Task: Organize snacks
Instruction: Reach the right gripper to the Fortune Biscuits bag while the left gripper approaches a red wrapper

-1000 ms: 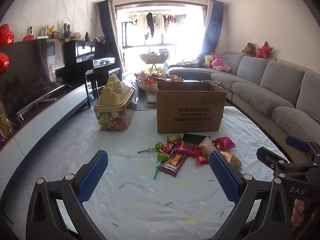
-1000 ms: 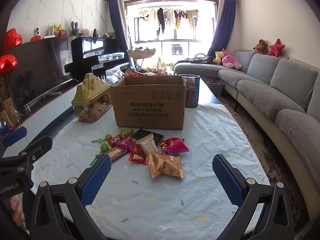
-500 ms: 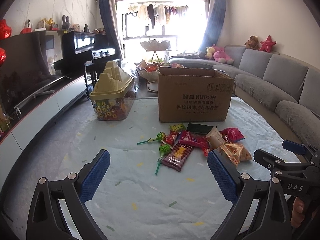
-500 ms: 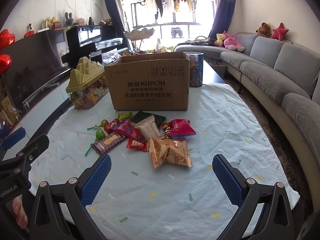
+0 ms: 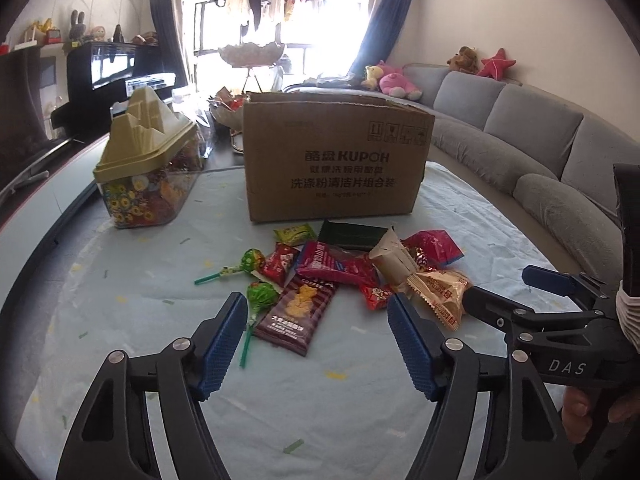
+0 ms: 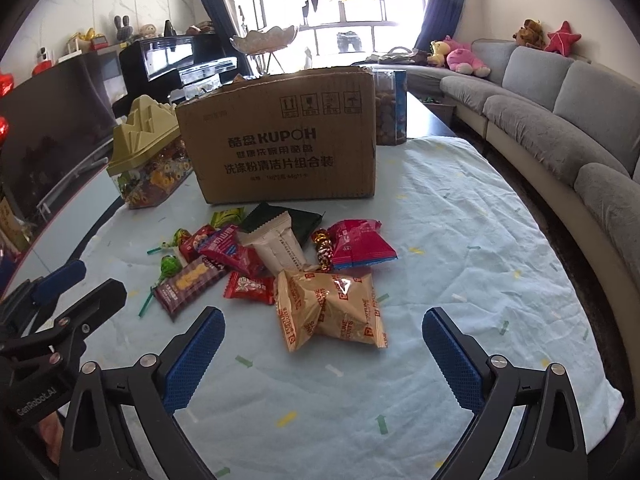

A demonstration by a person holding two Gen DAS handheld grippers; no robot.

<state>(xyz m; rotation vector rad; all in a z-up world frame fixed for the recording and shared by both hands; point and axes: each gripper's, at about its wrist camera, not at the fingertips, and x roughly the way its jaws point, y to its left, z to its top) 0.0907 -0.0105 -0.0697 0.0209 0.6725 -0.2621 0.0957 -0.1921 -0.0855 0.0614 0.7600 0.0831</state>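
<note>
A heap of wrapped snacks lies on the pale blue tablecloth (image 5: 132,312) in front of an open cardboard box (image 5: 336,160). Nearest my left gripper (image 5: 316,340) is a brown biscuit pack (image 5: 298,312) with a green lollipop (image 5: 262,294) beside it. The left jaws are closing, with the pack's near end just ahead of them and no pad touching it. My right gripper (image 6: 322,354) stands open above the cloth, just short of a tan biscuit bag (image 6: 332,308). Red packets (image 6: 360,244) and a beige pack (image 6: 278,244) lie behind it.
A clear candy jar with a yellow-green lid (image 5: 146,168) stands left of the box. A tall snack canister (image 6: 390,106) stands behind the box at the right. A grey sofa (image 6: 560,120) runs along the right side, a dark TV unit (image 5: 24,120) along the left.
Both grippers have come forward and down toward the snack heap, which now looms larger. The left jaws have narrowed. The right jaws stay wide.
</note>
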